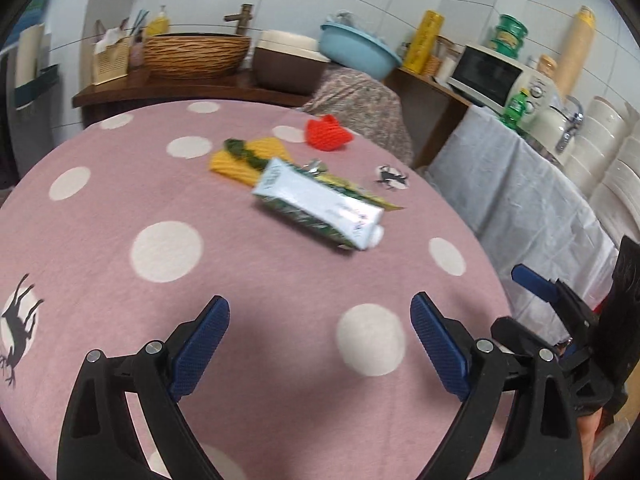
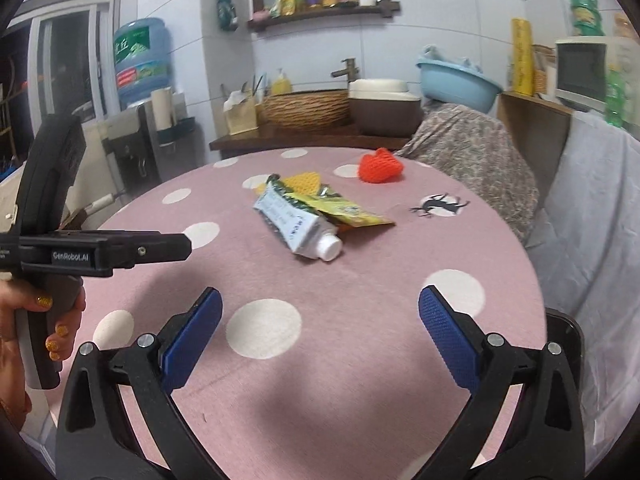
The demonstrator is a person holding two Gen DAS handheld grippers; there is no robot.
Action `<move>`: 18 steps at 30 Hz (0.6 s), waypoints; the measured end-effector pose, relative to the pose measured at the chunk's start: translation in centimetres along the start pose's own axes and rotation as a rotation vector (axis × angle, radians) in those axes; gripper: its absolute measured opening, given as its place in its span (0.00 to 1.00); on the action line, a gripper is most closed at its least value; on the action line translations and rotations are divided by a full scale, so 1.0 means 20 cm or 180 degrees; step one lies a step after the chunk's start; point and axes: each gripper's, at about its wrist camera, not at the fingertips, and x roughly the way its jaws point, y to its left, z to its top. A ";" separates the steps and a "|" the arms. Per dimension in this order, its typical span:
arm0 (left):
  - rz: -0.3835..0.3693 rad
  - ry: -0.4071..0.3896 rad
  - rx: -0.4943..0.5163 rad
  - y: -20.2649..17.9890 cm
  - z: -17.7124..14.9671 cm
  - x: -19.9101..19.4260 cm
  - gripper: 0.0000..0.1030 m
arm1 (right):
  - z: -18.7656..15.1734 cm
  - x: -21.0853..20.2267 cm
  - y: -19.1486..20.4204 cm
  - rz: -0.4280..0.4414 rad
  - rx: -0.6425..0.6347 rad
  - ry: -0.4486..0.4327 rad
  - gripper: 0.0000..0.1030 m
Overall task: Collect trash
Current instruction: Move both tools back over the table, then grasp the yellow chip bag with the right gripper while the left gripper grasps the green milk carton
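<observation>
Blue-padded fingers point(image 1: 202, 350) of your left gripper point(image 1: 320, 344) stand wide apart over the pink, white-dotted tabletop point(image 1: 120, 184), gripping nothing. Your right gripper point(image 2: 320, 332) hangs likewise over the same cloth, fingers point(image 2: 448, 338) spread wide and empty; your left hand point(image 2: 24, 320) shows at the right wrist view's left edge, wrapped round the other tool's handle.

Beyond both grippers, near the middle of the tabletop, lies the trash. A white toothpaste tube point(image 1: 320, 206) rests on its side, its cap point(image 2: 330, 246) pointing toward you. Touching the tube on its far side is a crumpled yellow-and-green wrapper point(image 2: 344, 210), partly tucked under it. Behind the tube sits a yellow foam net point(image 1: 248, 158), crossed by a green strip. Farther back from the tube, apart from the pile, an orange-red foam net point(image 1: 326, 134) sits near the tabletop's far edge. A black deer print on a white dot point(image 1: 392, 178) marks the cloth to the right of the tube.

Past the tabletop's far edge, a woven basket point(image 1: 196, 54) and a blue basin point(image 1: 356, 50) stand on a wooden counter.
</observation>
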 end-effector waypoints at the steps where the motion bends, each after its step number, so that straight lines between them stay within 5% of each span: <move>1: 0.0013 0.0022 -0.0051 0.03 -0.01 0.00 0.85 | 0.01 0.03 0.02 0.0036 -0.0039 0.0036 0.94; 11: 0.0179 0.0002 -0.0267 0.18 -0.04 -0.02 0.78 | 0.18 0.35 0.21 -0.0004 -0.0784 0.0323 0.94; 18: 0.0149 -0.0006 -0.0278 0.20 -0.03 -0.02 0.77 | 0.27 0.48 0.10 -0.0261 -0.0853 0.0331 0.91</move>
